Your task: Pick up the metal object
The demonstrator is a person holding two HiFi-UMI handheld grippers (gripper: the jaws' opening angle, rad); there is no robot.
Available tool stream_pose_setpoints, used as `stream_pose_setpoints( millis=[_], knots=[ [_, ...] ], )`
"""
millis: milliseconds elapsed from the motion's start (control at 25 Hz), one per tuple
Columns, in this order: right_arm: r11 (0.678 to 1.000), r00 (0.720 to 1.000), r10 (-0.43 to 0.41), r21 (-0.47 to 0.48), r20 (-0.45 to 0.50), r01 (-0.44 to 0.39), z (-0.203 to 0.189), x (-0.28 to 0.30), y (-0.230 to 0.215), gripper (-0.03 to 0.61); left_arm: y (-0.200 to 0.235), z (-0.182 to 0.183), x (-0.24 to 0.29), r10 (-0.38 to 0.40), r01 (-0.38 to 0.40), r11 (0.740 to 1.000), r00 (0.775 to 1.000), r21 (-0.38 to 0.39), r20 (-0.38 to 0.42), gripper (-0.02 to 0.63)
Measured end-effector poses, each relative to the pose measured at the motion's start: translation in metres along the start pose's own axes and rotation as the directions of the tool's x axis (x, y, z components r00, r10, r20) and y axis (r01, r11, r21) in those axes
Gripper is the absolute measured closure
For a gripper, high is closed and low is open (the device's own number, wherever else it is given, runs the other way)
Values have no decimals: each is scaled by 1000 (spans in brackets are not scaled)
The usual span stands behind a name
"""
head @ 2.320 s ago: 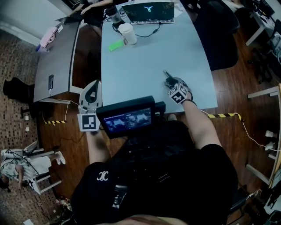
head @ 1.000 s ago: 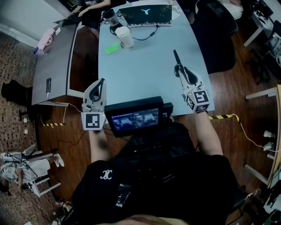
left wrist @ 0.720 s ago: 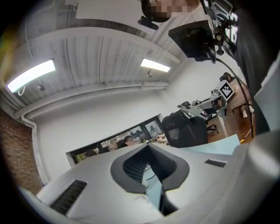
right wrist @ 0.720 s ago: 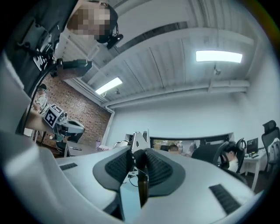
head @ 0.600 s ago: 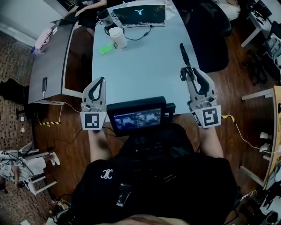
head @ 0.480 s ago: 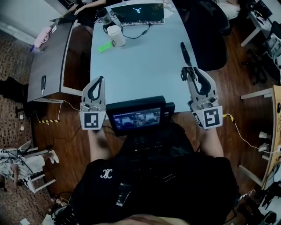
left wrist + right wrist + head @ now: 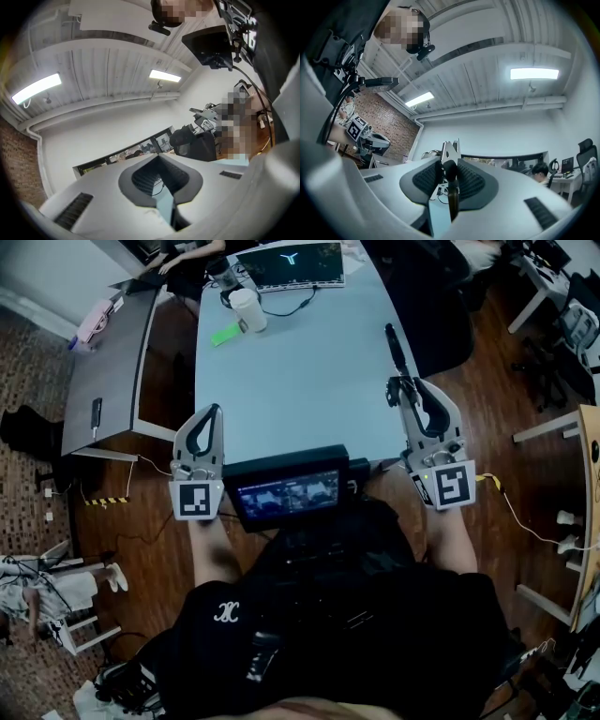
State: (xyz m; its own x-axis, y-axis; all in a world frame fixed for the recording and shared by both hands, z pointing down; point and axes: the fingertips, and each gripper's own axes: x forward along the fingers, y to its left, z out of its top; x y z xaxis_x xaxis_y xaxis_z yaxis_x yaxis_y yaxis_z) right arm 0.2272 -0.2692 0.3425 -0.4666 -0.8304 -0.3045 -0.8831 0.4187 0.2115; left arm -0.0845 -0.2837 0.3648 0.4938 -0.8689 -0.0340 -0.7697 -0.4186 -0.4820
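The metal object point(image 7: 394, 345) is a slim tool with a dark handle and a silvery toothed end. It sticks forward out of my right gripper point(image 7: 398, 386), which is shut on it and holds it in the air above the right edge of the pale blue table point(image 7: 291, 381). In the right gripper view the metal object point(image 7: 450, 154) stands upright between the ribbed pads point(image 7: 424, 180), pointing at the ceiling. My left gripper point(image 7: 212, 414) hovers at the table's near left corner, shut on nothing. In the left gripper view the left gripper point(image 7: 160, 183) also tilts up toward the ceiling.
At the table's far end are a laptop point(image 7: 289, 263), a white cup point(image 7: 247, 308), a green item point(image 7: 224, 334) and a dark bottle point(image 7: 221, 276). A grey desk point(image 7: 112, 362) stands to the left, a black chair point(image 7: 427, 296) to the right. A small screen point(image 7: 289, 493) hangs at my chest.
My right gripper has risen from the tabletop with the metal object in it and swung right to the table's edge, tilting upward. The left gripper has hardly moved.
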Motion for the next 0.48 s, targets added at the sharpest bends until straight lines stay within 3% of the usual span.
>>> stream_pose_setpoints(
  millis=[200,320,480],
  knots=[
    [999,999,-30,23,18,30,28,-39,44,506,-8,7,-67,-13,13,1000,1000,-5,7,598],
    [997,998,-46,58,36,44,44,-68,92,506,-16,2,-122,-38,38,999,999,15,10,598],
    [994,997,-68,83,34,65,65,-114,153,506,-27,-1,-193,-53,54,998,998,-26,23,598]
  ],
)
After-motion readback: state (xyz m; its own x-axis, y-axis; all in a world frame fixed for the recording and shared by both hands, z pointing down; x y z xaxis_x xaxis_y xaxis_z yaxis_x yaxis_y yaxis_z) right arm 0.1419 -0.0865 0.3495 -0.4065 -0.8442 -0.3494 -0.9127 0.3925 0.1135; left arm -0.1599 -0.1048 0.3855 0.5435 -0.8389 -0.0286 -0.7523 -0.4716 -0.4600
